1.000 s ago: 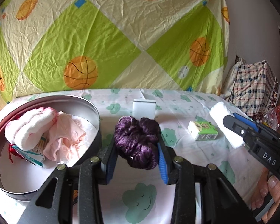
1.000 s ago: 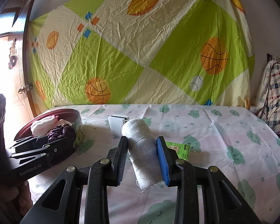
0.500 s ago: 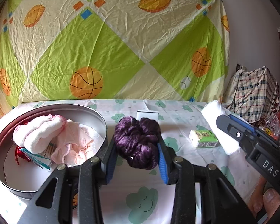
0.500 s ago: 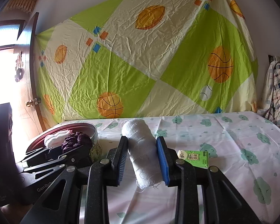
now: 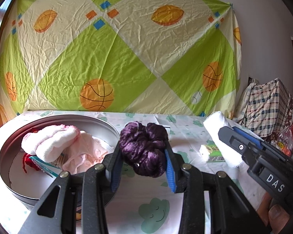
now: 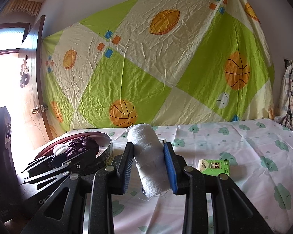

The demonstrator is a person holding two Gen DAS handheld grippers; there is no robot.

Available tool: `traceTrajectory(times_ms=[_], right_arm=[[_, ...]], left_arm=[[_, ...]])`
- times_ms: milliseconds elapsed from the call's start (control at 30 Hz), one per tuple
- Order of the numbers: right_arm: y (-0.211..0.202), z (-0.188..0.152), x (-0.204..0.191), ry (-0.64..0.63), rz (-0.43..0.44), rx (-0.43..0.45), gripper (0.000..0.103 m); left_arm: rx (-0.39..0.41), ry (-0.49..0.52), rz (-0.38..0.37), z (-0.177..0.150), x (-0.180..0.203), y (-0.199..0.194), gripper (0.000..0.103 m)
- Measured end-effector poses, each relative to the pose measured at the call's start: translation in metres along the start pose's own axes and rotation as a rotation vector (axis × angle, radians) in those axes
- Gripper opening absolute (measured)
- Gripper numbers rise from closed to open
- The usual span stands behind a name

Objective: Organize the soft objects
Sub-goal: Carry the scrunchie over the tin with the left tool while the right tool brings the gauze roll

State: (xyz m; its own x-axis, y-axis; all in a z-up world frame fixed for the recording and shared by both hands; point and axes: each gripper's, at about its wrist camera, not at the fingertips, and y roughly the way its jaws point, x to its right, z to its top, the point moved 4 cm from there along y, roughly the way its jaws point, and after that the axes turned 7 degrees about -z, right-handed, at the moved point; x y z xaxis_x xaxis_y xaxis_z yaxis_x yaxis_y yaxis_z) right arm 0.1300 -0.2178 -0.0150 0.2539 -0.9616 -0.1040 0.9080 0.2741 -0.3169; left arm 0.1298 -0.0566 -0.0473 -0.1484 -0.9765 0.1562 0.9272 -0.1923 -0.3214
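Fingers clamped both sides: my left gripper [image 5: 142, 167] holds purple yarn [image 5: 143, 148] beside the tin [image 5: 111, 125]; right gripper [image 6: 149, 170] holds gauze roll [image 6: 149, 159] above the table. Risk: loose yarn snagging, dragging out on release.

A room in a home. A wrinkled bedsheet [image 5: 127, 58] printed with basketballs hung across the wall behind a table under a cloud-patterned cloth [image 6: 244, 156]. A wooden door [image 6: 39, 97] with a brass knob stood at one side, and plaid fabric bundles [image 5: 267, 105] were piled in the corner.
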Motion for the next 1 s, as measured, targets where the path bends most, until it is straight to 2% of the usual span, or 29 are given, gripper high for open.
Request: traceTrajectory(times_ms=[333, 1000], right_arm=[[0.001, -0.001, -0.017, -0.017, 0.019, 0.005, 0.034], [0.008, -0.006, -0.063, -0.070, 0.091, 0.000, 0.034]], left_arm=[[0.008, -0.044, 0.053, 0.002, -0.034, -0.006, 0.037], [0.020, -0.060, 0.098, 0.001, -0.063, -0.018, 0.037]])
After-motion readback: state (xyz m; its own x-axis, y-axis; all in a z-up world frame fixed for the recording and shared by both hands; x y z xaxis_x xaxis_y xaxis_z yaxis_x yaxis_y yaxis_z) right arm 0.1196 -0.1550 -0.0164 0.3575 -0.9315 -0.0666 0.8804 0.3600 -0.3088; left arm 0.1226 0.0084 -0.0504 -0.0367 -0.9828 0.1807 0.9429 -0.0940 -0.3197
